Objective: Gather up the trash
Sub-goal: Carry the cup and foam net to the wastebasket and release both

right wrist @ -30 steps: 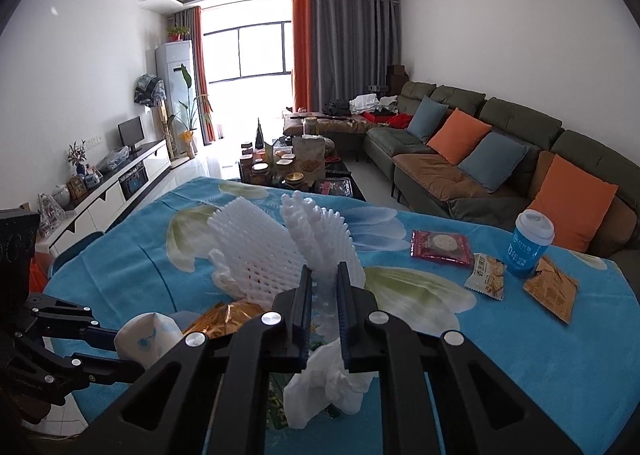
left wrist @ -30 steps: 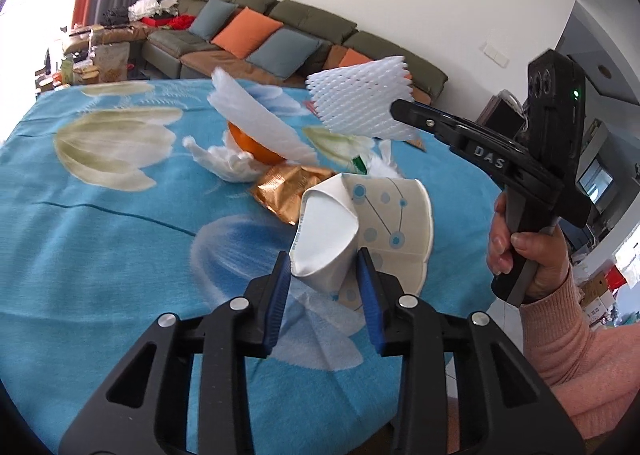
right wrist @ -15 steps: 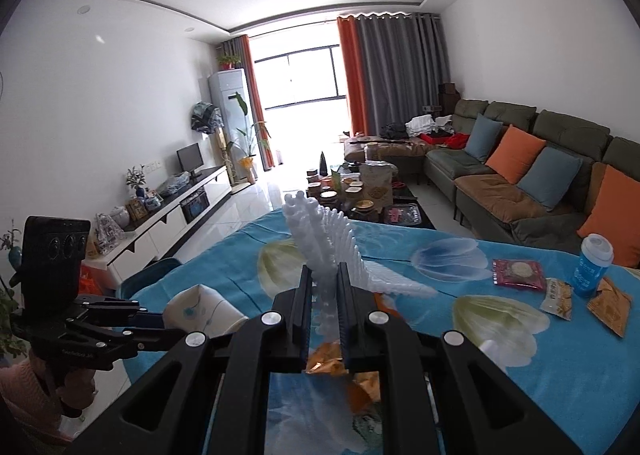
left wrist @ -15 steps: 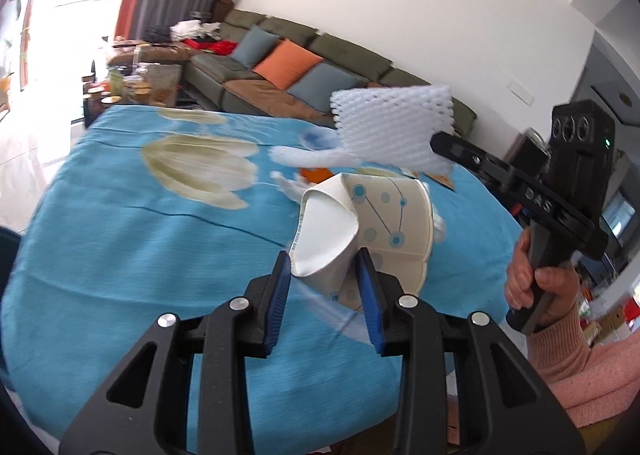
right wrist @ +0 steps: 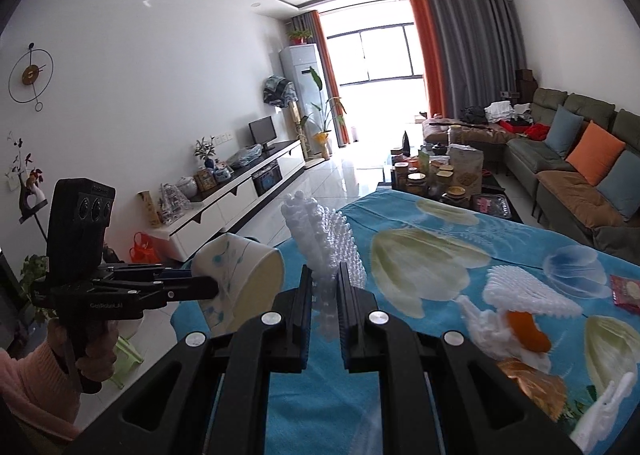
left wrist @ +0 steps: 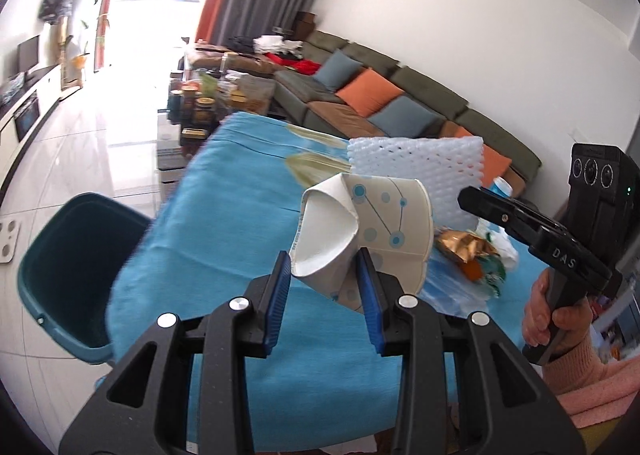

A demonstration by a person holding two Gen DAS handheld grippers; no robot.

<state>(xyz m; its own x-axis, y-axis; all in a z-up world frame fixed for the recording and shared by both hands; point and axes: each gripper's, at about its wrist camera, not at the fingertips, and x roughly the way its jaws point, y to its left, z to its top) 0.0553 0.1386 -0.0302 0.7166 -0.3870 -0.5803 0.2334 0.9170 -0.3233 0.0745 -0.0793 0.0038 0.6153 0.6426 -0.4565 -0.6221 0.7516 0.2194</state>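
Both loads now swing off the surface toward the bin.
Left tongs clamp the crushed white paper cup; right tongs pinch the white foam net sleeve; the dark teal plastic bin, probably the target, has come into view below.

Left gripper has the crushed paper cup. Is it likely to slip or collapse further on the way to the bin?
The paper cup is already folded in, so probably soft; the left gripper likely needn't squeeze harder. It looks light, so slipping seems unlikely.
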